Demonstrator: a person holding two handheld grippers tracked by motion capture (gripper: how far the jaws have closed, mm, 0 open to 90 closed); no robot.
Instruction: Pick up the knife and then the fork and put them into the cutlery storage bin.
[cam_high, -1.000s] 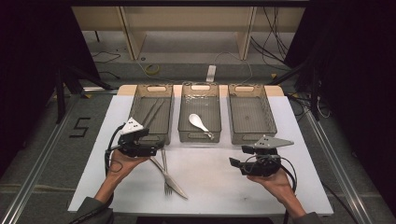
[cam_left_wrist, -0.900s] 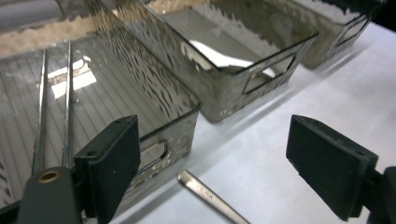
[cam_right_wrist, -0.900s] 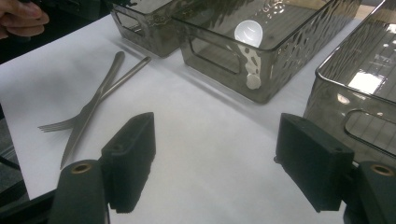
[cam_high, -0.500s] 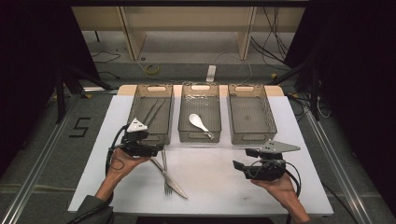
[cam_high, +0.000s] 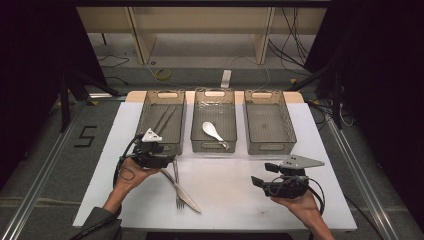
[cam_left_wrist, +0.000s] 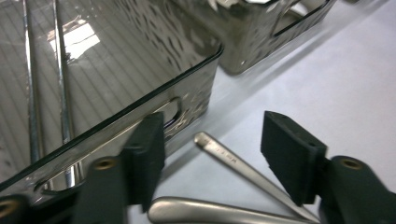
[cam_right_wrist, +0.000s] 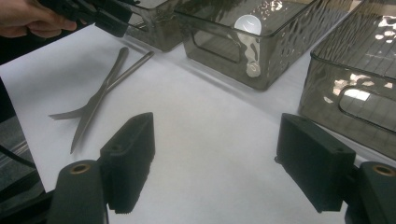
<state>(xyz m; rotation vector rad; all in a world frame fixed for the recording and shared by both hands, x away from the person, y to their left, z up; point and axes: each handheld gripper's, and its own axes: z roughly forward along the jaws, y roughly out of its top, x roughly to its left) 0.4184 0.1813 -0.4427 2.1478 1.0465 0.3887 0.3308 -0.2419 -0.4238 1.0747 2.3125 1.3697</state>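
Left gripper (cam_left_wrist: 210, 154) jaws, just closing but not yet pinching, are set astride the knife (cam_high: 181, 190) handle tip beside the left bin (cam_high: 161, 125), presumably for a grasp. Right gripper (cam_right_wrist: 215, 158) is held spread over bare table. Crossing the fork (cam_high: 177, 185), the knife's long axis runs from bin toward the near edge.

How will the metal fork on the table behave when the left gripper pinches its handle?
The fork looks stiff, so it should not bend. Its polished handle may slip between the closing pads. A knife crosses it, so lifting may drag that.
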